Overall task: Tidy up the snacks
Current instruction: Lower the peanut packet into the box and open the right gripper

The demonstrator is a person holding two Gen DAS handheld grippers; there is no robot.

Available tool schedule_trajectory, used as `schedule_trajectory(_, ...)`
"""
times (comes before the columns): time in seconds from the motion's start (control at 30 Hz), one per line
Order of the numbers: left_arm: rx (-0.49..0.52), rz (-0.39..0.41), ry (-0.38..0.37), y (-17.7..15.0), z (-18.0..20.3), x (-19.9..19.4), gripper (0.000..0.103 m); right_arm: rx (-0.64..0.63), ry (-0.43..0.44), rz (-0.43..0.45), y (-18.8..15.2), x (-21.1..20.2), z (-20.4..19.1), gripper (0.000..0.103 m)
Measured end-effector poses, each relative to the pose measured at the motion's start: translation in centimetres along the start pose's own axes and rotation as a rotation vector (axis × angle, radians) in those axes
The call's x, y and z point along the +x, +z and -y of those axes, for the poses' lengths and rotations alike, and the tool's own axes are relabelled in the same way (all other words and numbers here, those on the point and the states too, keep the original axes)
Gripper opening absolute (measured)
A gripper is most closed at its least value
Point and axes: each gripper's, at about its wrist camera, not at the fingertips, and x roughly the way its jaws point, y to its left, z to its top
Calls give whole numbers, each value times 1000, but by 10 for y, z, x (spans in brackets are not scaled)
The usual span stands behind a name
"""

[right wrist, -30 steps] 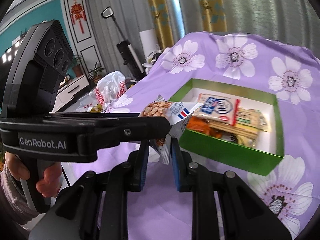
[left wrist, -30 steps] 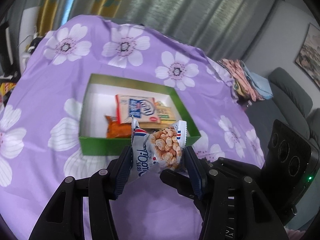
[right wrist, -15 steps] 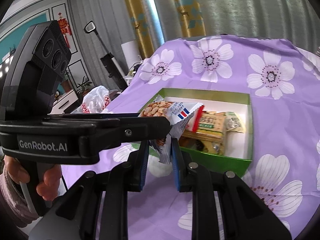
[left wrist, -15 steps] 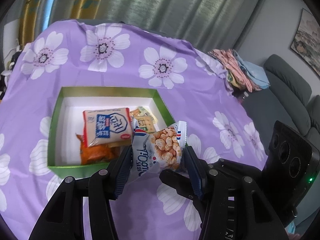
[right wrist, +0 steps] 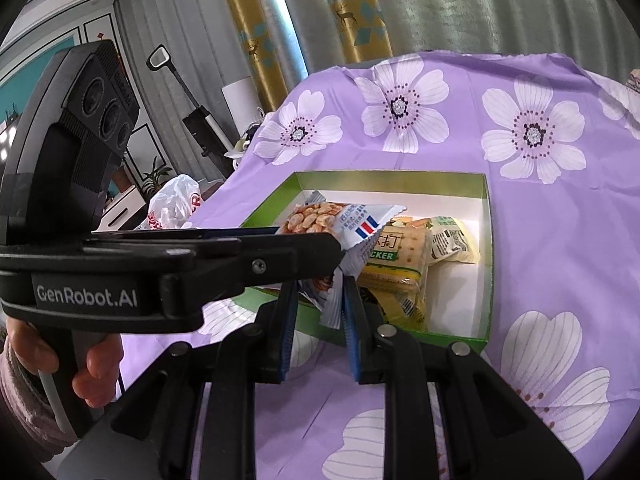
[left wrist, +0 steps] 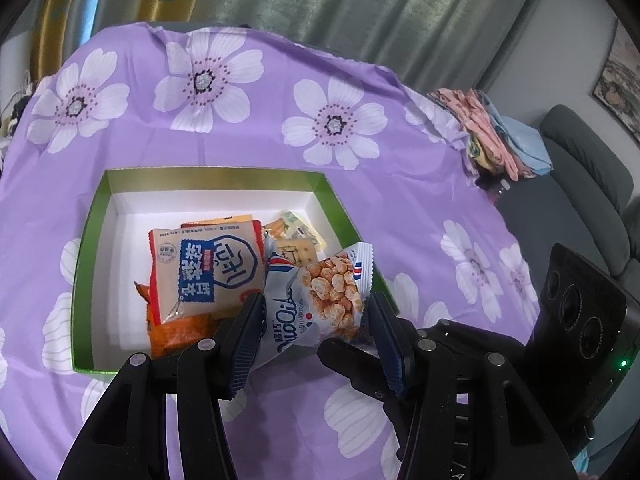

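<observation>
Peanut packet (left wrist: 320,304) now over box (left wrist: 208,172)

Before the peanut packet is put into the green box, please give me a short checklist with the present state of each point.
1. Left hand-held gripper holds the peanut packet by its sides: ok.
2. Right hand-held gripper shut on the packet's end seal: not ok for a one-hand drop; it should let go first.
3. Packet is over the green box: ok, above its near right corner.
4. Free floor in the box: ok, white floor bare at the left and back.
5. Packet clear of the cracker pack: cannot tell.
</observation>
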Motion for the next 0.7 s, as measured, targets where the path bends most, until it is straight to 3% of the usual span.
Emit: schedule_trajectory(0.7, -10, -17, 53, 14, -17, 32, 54, 8, -34, -53, 11, 38, 16, 23)
